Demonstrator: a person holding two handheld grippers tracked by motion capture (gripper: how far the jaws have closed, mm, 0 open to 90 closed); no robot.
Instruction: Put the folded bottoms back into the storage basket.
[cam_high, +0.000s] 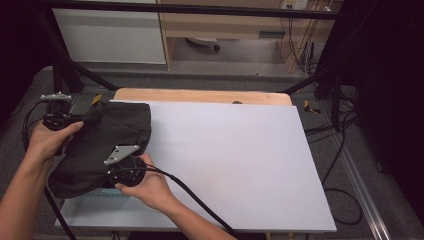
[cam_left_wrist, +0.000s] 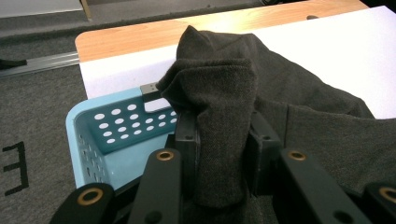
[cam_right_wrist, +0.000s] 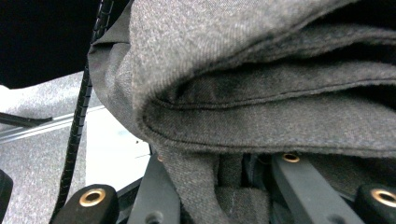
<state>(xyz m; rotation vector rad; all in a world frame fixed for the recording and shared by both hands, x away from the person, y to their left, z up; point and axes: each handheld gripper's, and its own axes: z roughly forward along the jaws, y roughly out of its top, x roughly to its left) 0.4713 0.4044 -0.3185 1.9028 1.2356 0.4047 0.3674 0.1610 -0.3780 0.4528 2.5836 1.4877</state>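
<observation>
Garment (cam_left_wrist: 224, 121) pinched between left tongs (cam_left_wrist: 224, 154), above basket (cam_left_wrist: 112, 126).

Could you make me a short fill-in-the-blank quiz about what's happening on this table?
1. Both grippers are closed on a dark grey piece of ____.
2. Under the cloth by the left gripper sits a light blue plastic ____ with round holes.
3. The white sheet lies on a ____ tabletop.
4. The right gripper pinches the cloth's ____ edge.

Missing words: cloth; basket; wooden; folded
</observation>
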